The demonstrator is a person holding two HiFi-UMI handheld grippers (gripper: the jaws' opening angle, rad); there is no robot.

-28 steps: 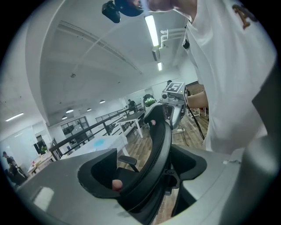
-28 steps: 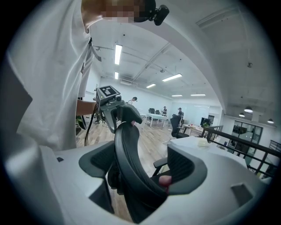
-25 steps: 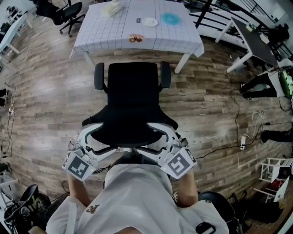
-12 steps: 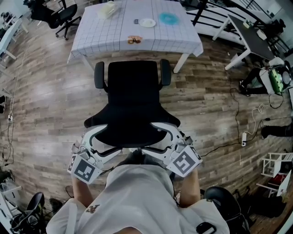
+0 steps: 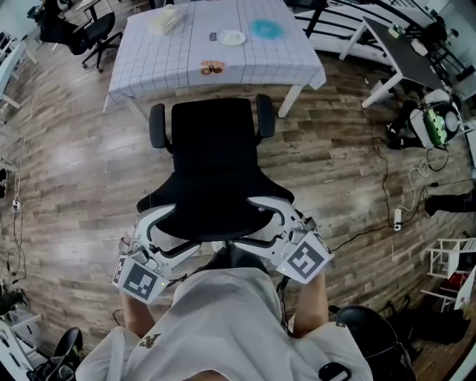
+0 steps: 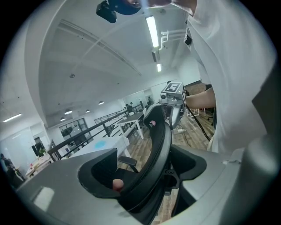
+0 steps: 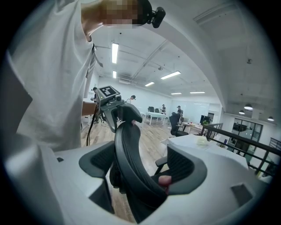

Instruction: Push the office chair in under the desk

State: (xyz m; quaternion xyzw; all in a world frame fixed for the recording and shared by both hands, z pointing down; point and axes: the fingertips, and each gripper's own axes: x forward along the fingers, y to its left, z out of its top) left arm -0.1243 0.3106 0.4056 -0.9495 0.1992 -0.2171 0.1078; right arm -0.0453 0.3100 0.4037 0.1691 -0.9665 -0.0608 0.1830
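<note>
We stood on a wood-plank floor (image 5: pixel 74 156) that ran out on every side of both grippers. Well ahead of them, beyond the chair, was the tabletop (image 5: pixel 167 56), draped in a pale checked cloth whose near edge hung just past the front of the seat. Between that tabletop and the grippers stood the black office chair (image 5: pixel 216 160), its seat pointed toward the tabletop and not yet beneath it. Its backrest was toward us, and its two armrests (image 5: pixel 157 126) lay ahead of the grippers to either side. Behind the grippers was our white shirt (image 5: pixel 223 320). The left gripper (image 6: pixel 149 165) was clasped on the left part of the backrest's upper rim. The black rim ran straight through the gap between its jaws, and a pink pad (image 6: pixel 117 184) on one jaw pressed against it. The right gripper (image 7: pixel 140 165) pinched the right part of the same rim in the same way, with the curved rim filling its gap and a pink pad (image 7: pixel 164 179) bearing on it. From the left gripper we saw the other one at the far end of the rim, its marker cube (image 6: pixel 174 87) on top. Far ahead on the cloth lay a blue round patch (image 5: pixel 265 30) and a white plate (image 5: pixel 233 37) just left of it. A pale lump (image 5: pixel 163 21) sat toward the far left corner. A small brown item (image 5: pixel 212 68) lay nearest the grippers, by the cloth's near edge.
</note>
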